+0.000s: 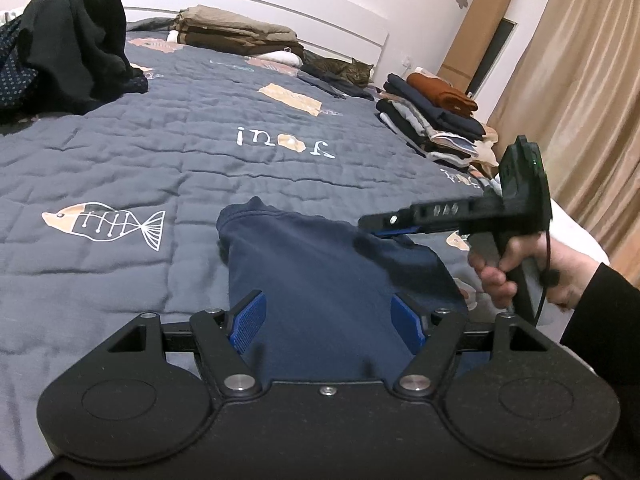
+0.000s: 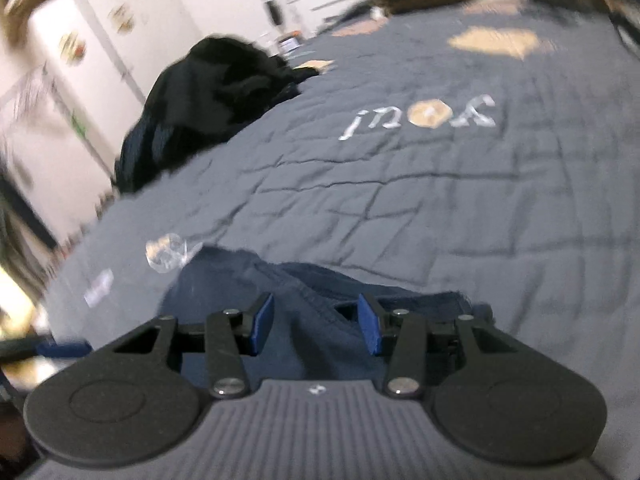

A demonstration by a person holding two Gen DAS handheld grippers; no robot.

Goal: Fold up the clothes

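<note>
Cloth (image 1: 320,272) lies soft and limp ahead of both tools; left tool (image 1: 326,320) and right tool (image 2: 316,326) gape, empty; pinch its edge.

On the bed (image 1: 120,160), a garment (image 1: 320,280) lies nearest, unfolded heap (image 1: 72,48) far left, folded stack (image 1: 436,120) right.

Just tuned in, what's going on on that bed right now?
A person holds a two-finger gripper in each hand over a navy blue garment lying on the grey quilted bedspread. The left gripper hovers at its near end, blue pads apart with cloth showing between them. The right gripper, gripped by the person's hand, is also open over the cloth, near its right edge. A stack of folded clothes sits at the bed's right edge, a dark unfolded pile far left, and a tabby cat by the headboard.
</note>
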